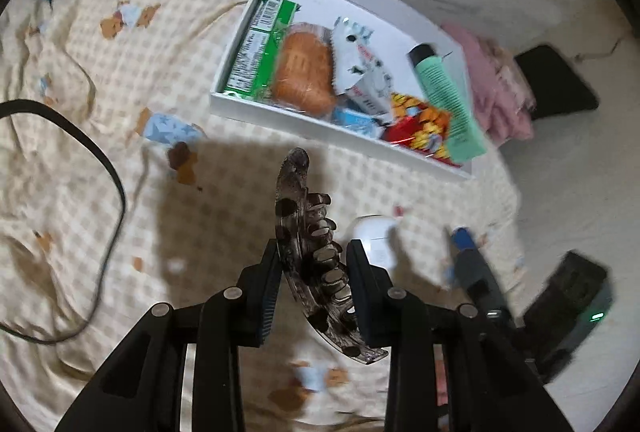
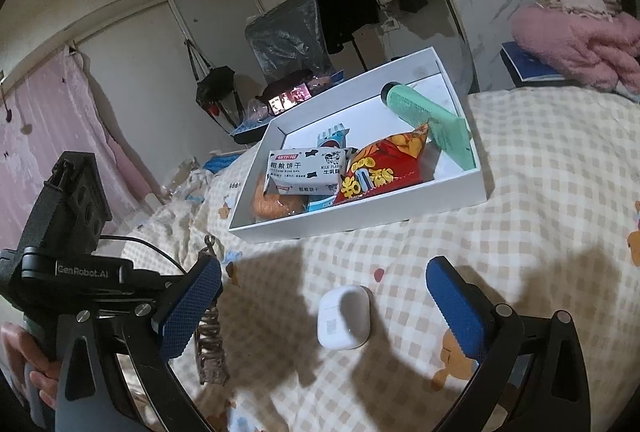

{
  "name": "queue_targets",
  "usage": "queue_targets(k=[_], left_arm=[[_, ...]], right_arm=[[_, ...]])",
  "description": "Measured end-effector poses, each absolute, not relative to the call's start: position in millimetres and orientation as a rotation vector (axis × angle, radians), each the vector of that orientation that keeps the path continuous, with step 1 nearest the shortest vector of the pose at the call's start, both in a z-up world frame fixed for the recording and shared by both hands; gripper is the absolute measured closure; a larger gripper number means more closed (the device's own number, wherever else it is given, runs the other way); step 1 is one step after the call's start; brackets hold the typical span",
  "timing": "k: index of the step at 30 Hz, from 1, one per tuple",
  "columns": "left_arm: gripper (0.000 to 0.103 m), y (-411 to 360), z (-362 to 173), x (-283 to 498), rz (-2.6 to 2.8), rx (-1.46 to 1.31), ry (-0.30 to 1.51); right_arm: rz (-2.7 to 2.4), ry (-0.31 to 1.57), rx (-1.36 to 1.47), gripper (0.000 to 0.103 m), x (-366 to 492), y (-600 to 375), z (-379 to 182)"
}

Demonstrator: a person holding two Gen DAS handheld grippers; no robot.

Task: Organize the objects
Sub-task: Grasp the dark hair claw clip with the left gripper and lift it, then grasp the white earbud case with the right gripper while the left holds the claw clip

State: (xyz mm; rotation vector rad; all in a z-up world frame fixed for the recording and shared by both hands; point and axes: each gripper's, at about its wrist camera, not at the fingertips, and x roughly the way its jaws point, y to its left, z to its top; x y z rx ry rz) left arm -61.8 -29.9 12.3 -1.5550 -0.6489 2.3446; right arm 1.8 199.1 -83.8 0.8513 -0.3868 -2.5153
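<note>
Left wrist view: left gripper (image 1: 314, 268) nearly closed, pads clamped on a dark tortoiseshell hair claw clip (image 1: 308, 252), clip standing up between the fingers above the checked bedsheet (image 1: 120, 160). White tray (image 1: 280, 112) at 1 o'clock from the gripper holds a green packet (image 1: 256, 48), orange bread (image 1: 304, 72), cow-print biscuit pack (image 1: 360, 68), red snack bag (image 1: 424, 128), green tube (image 1: 444, 92). White earbud case (image 1: 374, 236) just beside the gripper at 2 o'clock. Black cable (image 1: 100, 160) at 9 o'clock.

Right wrist view: right gripper (image 2: 324, 304) wide open, holding nothing; earbud case (image 2: 344, 316) lies on the sheet between its blue pads (image 2: 460, 308), apart from both. Tray (image 2: 360, 220) at 12 o'clock. Left gripper (image 2: 208, 296) with clip (image 2: 210, 344) at 9 o'clock.
</note>
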Motion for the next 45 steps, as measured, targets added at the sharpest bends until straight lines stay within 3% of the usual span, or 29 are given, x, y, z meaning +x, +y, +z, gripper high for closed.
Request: queue_targets(k=[17, 18, 23, 24, 26, 27, 28, 37, 41, 45], left_arm=[[0.066, 12.5, -28.2, -56.7, 2.551, -1.475, -0.238], [0.065, 15.1, -30.3, -55.3, 2.56, -1.484, -0.217], [0.037, 28.5, -42.0, -50.7, 2.561, -1.548, -0.144], [0.037, 31.8, -44.0, -50.4, 2.556, -1.557, -0.126], [0.038, 33.0, -45.2, -47.9, 2.567, -1.553, -0.108], [0.045, 31.3, -44.8, -46.5, 2.563, -1.545, -0.123], [0.062, 28.7, -44.3, -45.8, 2.553, -1.538, -0.151], [0.064, -8.0, -15.7, -43.5, 2.597, -1.395, -0.352], [0.064, -15.5, -8.1, -40.9, 2.678, -1.329, -0.256], [0.064, -12.4, -22.9, -62.2, 2.639, -1.38, -0.279]], right_arm=[[-2.52, -0.375, 0.855, 0.0, 1.7, 198.8, -83.7], [-2.522, -0.376, 0.854, 0.0, 1.9, 198.9, -83.6], [-2.526, -0.362, 0.86, 0.0, 1.8, 197.7, -83.6], [-2.527, -0.36, 0.859, 0.0, 2.0, 197.9, -83.4], [-2.529, -0.363, 0.856, 0.0, 1.7, 198.6, -83.1], [-2.529, -0.365, 0.855, 0.0, 1.8, 198.8, -83.0], [-2.532, -0.369, 0.852, 0.0, 1.8, 199.5, -82.7], [-2.535, -0.372, 0.838, 0.0, 2.8, 201.7, -81.2], [-2.534, -0.378, 0.837, 0.0, 2.9, 202.5, -80.5], [-2.529, -0.367, 0.842, 0.0, 2.9, 201.5, -80.5]])
